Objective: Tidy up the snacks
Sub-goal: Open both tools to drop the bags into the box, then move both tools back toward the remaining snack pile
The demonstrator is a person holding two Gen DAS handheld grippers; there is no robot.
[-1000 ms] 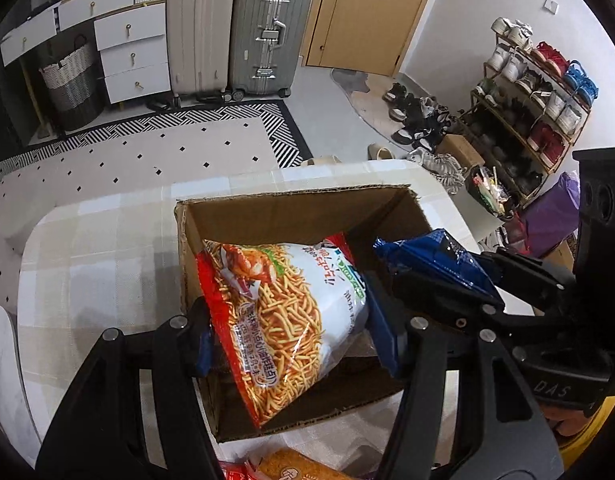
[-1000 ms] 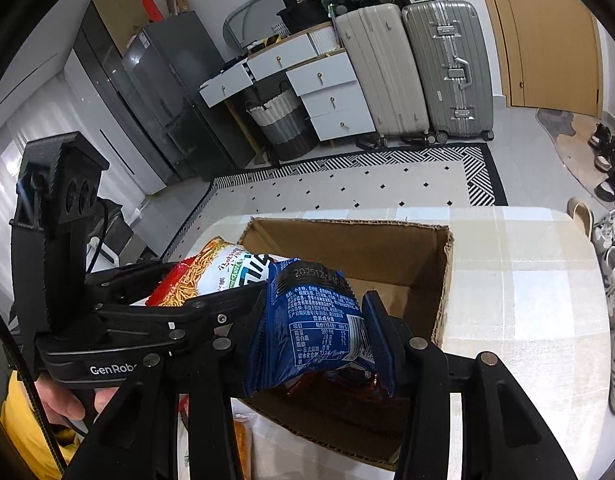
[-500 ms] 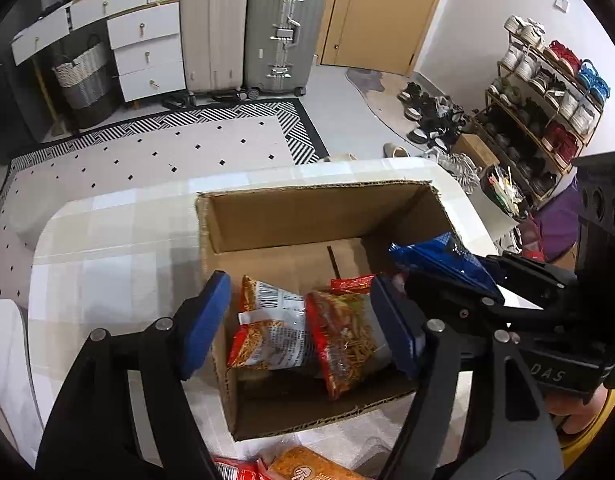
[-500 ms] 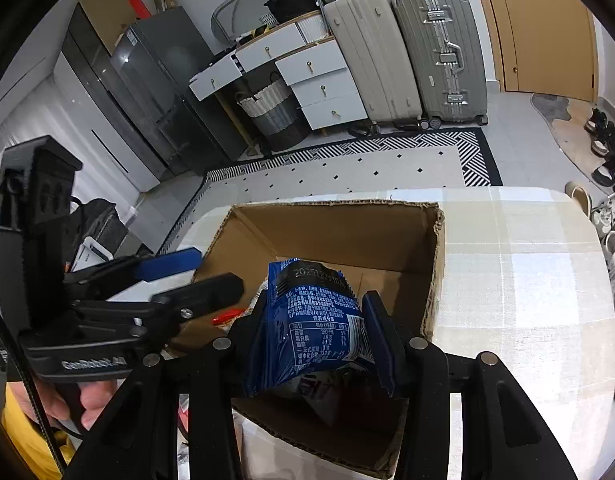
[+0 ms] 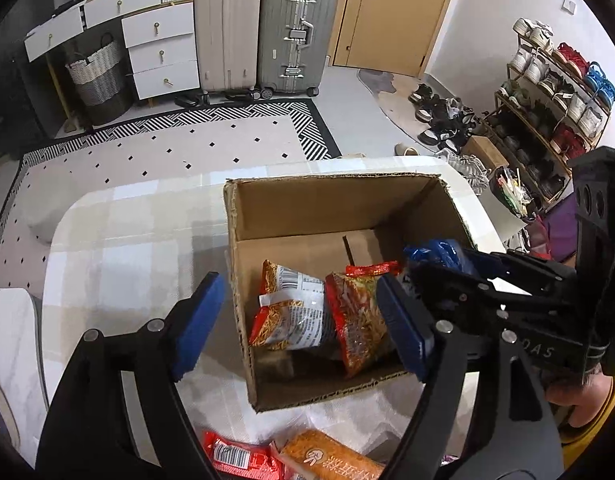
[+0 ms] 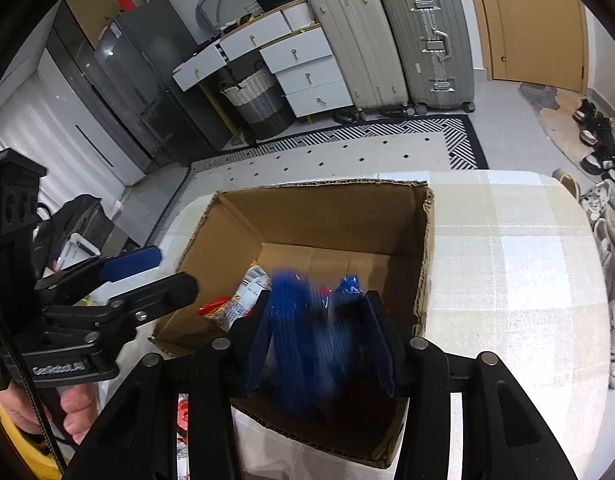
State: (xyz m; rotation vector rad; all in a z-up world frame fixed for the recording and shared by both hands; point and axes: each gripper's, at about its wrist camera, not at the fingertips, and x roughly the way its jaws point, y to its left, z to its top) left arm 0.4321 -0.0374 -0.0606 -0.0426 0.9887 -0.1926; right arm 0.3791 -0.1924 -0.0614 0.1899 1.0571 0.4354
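Note:
An open cardboard box [image 5: 335, 200] [image 6: 319, 208] stands on the checked tablecloth. Two noodle snack bags [image 5: 295, 312] lie inside it; one also shows in the right wrist view [image 6: 247, 292]. My left gripper [image 5: 303, 320] is open and empty, over the box's near left corner. My right gripper [image 6: 319, 344] has its jaws spread a little, and the blue snack bag [image 6: 311, 332] between them is motion-blurred, over the box's near side. In the left wrist view the blue bag [image 5: 439, 252] shows at the right gripper's tip [image 5: 415, 276].
Red and orange snack packs [image 5: 291, 456] lie on the table in front of the box. Suitcases [image 5: 263, 28], a drawer unit [image 5: 159, 48], a laundry basket [image 5: 95, 76] and a shoe rack [image 5: 555, 92] stand around the patterned rug beyond the table.
My left gripper opened and the noodle bag dropped into the box. My right gripper's jaws have now spread and the blue bag is blurring downward between them.

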